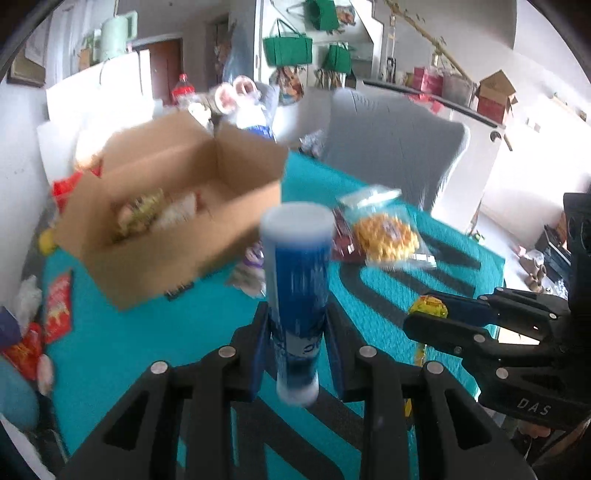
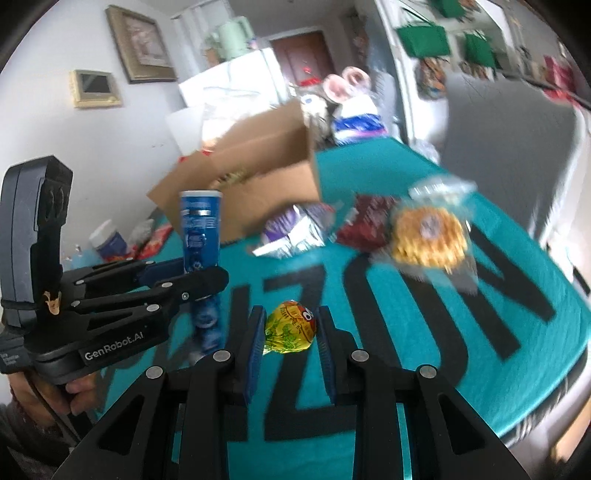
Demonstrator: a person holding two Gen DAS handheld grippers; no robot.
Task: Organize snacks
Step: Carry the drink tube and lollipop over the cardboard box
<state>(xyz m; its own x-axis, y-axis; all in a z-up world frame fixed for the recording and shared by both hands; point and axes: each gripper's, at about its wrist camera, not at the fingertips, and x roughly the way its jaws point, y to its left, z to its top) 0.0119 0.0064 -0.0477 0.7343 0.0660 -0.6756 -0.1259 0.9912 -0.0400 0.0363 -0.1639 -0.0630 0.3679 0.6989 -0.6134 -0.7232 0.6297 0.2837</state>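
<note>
Open cardboard box (image 1: pixel 177 206) holds snack packets; left claw (image 1: pixel 297 325) clamps blue tube (image 1: pixel 299 280), right claw (image 2: pixel 291 328) yellow candy (image 2: pixel 290 328).

A grey upholstered chair (image 1: pixel 391 144) stands at the far edge of the table, upper centre-right of the left wrist view. Green tote bags (image 1: pixel 287 48) hang on the white wall at upper centre. A pale green jug (image 1: pixel 116 33) sits on a white cabinet (image 1: pixel 99 88) at upper left. A brown door (image 2: pixel 303 51) shows at upper centre of the right wrist view. Two framed pictures (image 2: pixel 142 42) hang at upper left. A red cardboard carton (image 1: pixel 495 96) rests on a shelf at upper right.
</note>
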